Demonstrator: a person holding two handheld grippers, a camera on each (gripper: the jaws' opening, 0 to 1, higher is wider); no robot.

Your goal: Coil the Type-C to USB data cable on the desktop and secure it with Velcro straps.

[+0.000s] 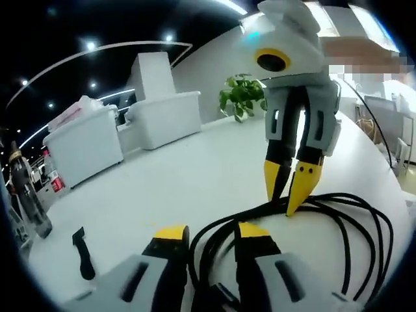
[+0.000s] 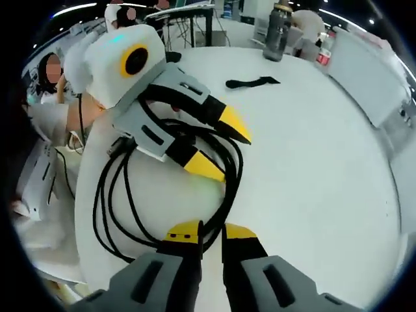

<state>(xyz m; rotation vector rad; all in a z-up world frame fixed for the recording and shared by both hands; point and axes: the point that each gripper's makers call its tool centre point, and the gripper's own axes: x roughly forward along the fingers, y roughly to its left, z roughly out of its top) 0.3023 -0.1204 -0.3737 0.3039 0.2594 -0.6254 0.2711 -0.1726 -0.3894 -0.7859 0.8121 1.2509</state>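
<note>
While the black data cable (image 1: 338, 221) lies in several loose loops on the white desktop (image 1: 162, 175), both grippers are at the coil from opposite sides. In the left gripper view, the left gripper (image 1: 211, 235) has its yellow-tipped jaws standing apart, with strands of the cable running up between them near the base; whether the jaws press on those strands cannot be told. Across the coil, the right gripper (image 1: 291, 185) comes down from above with its jaws nearly together, their tips at the cable where the loops gather. In the right gripper view, the right gripper (image 2: 209, 229) shows only a thin gap between its jaws, and the near edge of the cable (image 2: 162, 188) passes right at their tips, so it appears to pinch the bundle there. The left gripper (image 2: 224, 146) reaches in from the upper left, its jaws spread, with loops passing between them. A black Velcro strap (image 2: 252, 82) lies flat on the desktop (image 2: 312, 162), well apart from the coil, and a dark bottle (image 2: 276, 29) stands near the far edge.
</note>
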